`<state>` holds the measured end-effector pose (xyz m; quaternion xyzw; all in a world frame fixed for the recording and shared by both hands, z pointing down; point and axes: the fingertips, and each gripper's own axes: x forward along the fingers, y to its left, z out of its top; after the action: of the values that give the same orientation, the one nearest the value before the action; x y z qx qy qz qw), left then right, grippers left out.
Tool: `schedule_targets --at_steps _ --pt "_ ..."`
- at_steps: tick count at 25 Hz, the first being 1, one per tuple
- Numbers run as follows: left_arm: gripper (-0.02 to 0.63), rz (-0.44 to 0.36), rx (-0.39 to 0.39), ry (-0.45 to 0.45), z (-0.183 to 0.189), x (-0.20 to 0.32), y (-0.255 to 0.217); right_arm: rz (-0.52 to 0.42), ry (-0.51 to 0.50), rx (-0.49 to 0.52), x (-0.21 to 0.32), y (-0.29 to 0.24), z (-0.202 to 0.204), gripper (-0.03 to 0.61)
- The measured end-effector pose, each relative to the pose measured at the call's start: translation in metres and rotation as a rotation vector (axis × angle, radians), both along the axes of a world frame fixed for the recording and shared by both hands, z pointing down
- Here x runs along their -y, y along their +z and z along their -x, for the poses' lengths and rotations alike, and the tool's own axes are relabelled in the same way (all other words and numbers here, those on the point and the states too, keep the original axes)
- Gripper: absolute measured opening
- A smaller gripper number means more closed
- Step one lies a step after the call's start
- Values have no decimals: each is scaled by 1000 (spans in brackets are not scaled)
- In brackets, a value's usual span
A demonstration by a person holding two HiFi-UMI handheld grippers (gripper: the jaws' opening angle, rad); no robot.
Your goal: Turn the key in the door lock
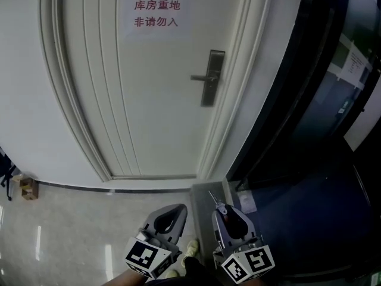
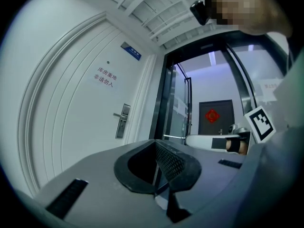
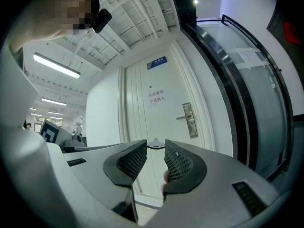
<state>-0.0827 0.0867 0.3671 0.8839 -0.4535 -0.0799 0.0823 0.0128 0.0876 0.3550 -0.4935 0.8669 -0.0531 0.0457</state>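
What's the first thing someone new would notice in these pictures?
A big white door fills the head view, with a red-lettered sign near its top and a metal lock plate with a lever handle at its right edge. Low in that view, the right gripper pinches a small key at its tips, well short of the lock. The left gripper beside it is shut and empty.

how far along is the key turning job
Done: the right gripper pinches the small silver metal key. In hand: the approach; the gripper is well short of the white panelled door. Left: reach the grey metal lock plate, insert the key, turn it.
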Motion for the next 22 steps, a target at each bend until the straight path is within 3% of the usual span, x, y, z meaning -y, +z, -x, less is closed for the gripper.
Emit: schedule_targets --at_steps 14,22 --pt "3 -7 47 -99 -45 173 -16 -6 -44 40 193 -19 -47 121" --pt "3 -5 96 -87 -75 236 -16 19 -32 79 283 -18 -64 121"
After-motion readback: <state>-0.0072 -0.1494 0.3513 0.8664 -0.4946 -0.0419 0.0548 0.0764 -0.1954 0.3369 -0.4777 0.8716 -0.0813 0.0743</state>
